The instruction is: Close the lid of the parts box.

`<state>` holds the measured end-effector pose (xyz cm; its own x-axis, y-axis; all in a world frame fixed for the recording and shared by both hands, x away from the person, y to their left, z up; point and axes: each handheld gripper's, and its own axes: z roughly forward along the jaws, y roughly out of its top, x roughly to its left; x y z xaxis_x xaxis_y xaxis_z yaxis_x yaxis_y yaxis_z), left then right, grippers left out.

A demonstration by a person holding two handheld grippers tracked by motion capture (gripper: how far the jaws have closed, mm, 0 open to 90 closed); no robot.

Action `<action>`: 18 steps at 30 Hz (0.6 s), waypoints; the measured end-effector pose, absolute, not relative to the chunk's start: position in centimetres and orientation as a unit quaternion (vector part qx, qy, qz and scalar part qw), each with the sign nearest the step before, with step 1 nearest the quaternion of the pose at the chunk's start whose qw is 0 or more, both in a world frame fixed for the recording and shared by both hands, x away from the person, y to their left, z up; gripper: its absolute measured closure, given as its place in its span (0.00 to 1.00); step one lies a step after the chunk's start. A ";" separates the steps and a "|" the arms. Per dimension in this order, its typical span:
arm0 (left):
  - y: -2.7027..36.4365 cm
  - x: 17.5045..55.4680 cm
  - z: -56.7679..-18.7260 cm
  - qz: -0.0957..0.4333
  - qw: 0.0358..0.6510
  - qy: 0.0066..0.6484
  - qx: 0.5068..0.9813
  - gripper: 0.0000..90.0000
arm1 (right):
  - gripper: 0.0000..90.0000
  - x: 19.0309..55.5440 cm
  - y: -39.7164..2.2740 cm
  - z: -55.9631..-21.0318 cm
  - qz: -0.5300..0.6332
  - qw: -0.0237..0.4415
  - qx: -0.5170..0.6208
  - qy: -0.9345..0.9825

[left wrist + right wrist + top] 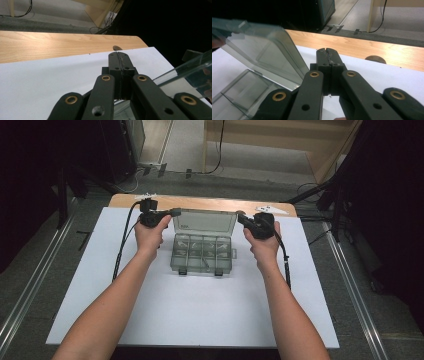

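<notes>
Clear plastic compartment box point(202, 253), greenish-grey in tint, lying flat on the white worktop toward its far middle. The base is split by clear dividers into several small compartments, some holding small pale items too small to tell. Two dark latches point(218, 272) sit on its near edge. The hinged lid point(204, 222) is open, raised along the far side and standing near upright; a pale label shows at its left corner.

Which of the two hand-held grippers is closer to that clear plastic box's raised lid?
Left, by a little. The left gripper has its shut tips against the lid's upper left corner; the right gripper, also shut, sits just beside the lid's right edge.
</notes>
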<state>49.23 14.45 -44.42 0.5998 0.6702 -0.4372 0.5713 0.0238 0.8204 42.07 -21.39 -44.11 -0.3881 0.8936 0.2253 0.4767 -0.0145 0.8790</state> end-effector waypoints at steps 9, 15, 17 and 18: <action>14.6 48.4 -44.4 0.049 0.563 0.437 0.700 1.00 | 1.00 41.9 -20.8 -43.9 0.499 0.211 0.511 0.668; 14.7 47.7 -44.1 0.051 0.568 0.428 0.701 1.00 | 1.00 41.6 -20.6 -43.8 0.500 0.217 0.515 0.661; 14.7 47.5 -43.9 0.054 0.569 0.424 0.702 1.00 | 1.00 41.4 -20.5 -43.7 0.504 0.215 0.514 0.660; 14.7 47.3 -43.9 0.054 0.570 0.422 0.702 1.00 | 1.00 41.4 -20.4 -43.8 0.504 0.215 0.512 0.661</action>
